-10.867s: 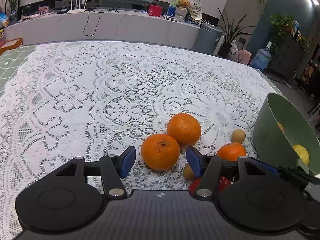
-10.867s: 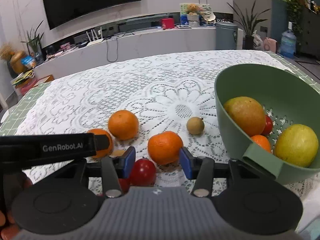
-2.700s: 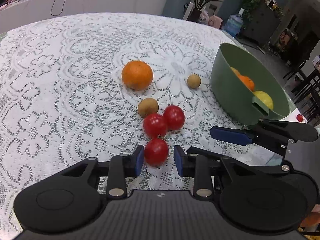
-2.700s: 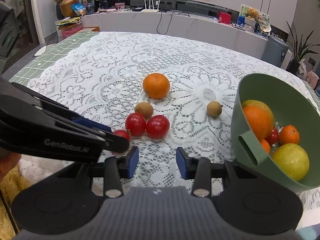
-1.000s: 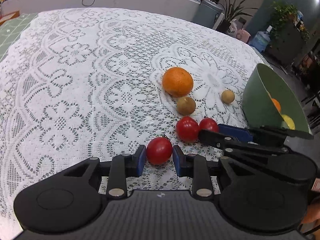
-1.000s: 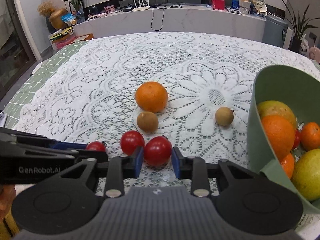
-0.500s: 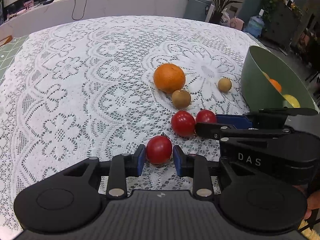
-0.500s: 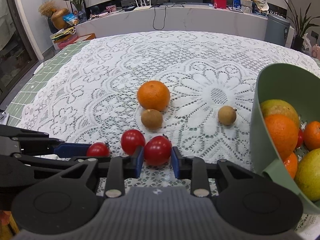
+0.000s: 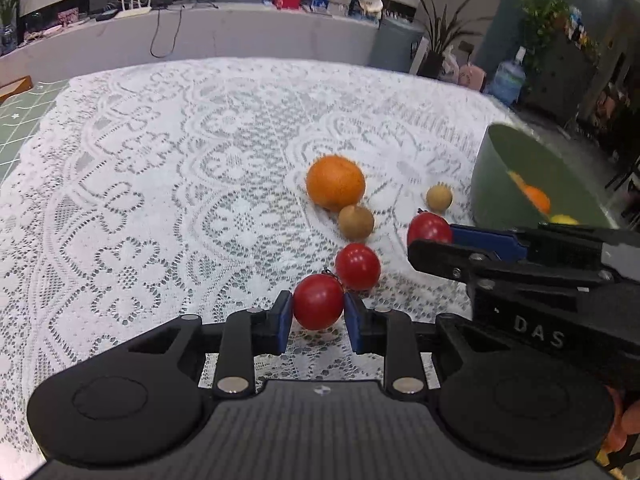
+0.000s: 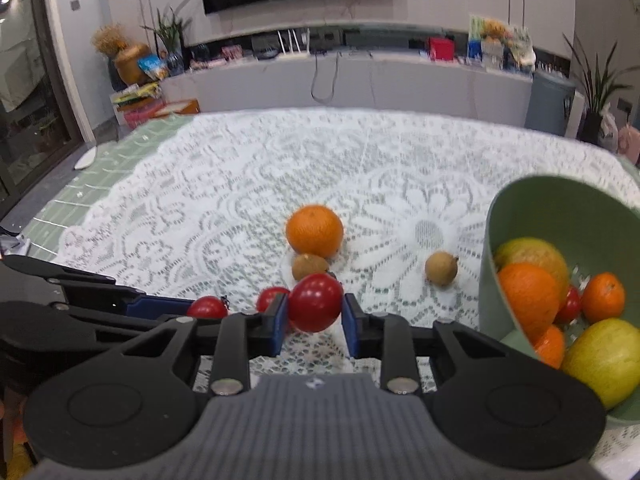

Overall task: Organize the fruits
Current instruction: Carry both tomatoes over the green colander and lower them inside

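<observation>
My left gripper (image 9: pixel 318 308) is shut on a red tomato (image 9: pixel 318 300) low over the lace cloth, and its jaws are closing tighter. My right gripper (image 10: pixel 314 310) is shut on a second red tomato (image 10: pixel 315 300), held a little above the cloth. A third tomato (image 9: pixel 357 266) lies loose between them. Beyond it are an orange (image 10: pixel 315 231), a brown round fruit (image 10: pixel 309 266) touching it, and a small tan fruit (image 10: pixel 441 267). At the right stands the green bowl (image 10: pixel 520 192), holding oranges, a tomato and yellow-green fruit.
The white lace cloth (image 9: pixel 160 168) covers the table, with green tiled mat (image 10: pixel 120 148) showing at its far left edge. The two grippers are close side by side. A low white counter with cables and boxes runs behind the table.
My right gripper has risen with its tomato, away from the loose one beside it. My left gripper has kept its hold on its tomato and barely moved.
</observation>
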`<action>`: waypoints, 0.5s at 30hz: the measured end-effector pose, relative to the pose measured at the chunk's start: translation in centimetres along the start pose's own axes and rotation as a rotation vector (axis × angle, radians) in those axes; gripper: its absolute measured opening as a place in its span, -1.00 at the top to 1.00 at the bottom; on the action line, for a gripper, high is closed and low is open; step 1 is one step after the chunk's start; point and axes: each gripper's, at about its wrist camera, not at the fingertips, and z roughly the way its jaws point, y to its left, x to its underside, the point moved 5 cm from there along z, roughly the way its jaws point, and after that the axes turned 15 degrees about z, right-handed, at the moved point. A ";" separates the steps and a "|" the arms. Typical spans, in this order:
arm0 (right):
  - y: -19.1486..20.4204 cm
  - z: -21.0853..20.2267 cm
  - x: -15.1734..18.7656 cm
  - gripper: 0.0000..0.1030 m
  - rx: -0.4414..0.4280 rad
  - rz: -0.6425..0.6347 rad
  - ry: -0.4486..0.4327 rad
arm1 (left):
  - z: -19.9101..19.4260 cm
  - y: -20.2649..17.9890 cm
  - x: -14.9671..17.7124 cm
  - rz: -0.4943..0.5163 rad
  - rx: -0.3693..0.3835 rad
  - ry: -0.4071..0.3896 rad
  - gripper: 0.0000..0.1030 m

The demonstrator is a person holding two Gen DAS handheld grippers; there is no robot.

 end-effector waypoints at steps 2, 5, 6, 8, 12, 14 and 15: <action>0.2 -1.0 0.0 0.51 -0.005 -0.022 -0.025 | -0.6 -0.1 -0.1 -0.016 -0.003 -0.014 0.41; 0.2 -2.4 -0.1 0.51 -0.006 -0.041 -0.052 | -1.5 -0.5 -0.8 -0.033 0.009 -0.039 0.41; 0.2 -2.9 -0.1 0.51 -0.007 -0.043 -0.059 | -1.8 -0.8 -1.0 -0.036 0.014 -0.047 0.41; -0.2 -4.0 -0.2 0.51 -0.007 -0.040 -0.072 | -2.4 -1.5 -1.6 -0.031 0.019 -0.063 0.41; -1.2 -6.0 -0.8 0.51 0.008 -0.021 -0.102 | -3.5 -3.5 -2.9 -0.010 0.035 -0.092 0.41; -1.8 -7.2 -1.0 0.51 0.011 -0.002 -0.119 | -4.0 -4.7 -3.6 0.005 0.050 -0.107 0.41; -2.2 -7.8 -1.2 0.51 0.018 0.004 -0.132 | -4.3 -5.3 -4.0 0.017 0.053 -0.113 0.41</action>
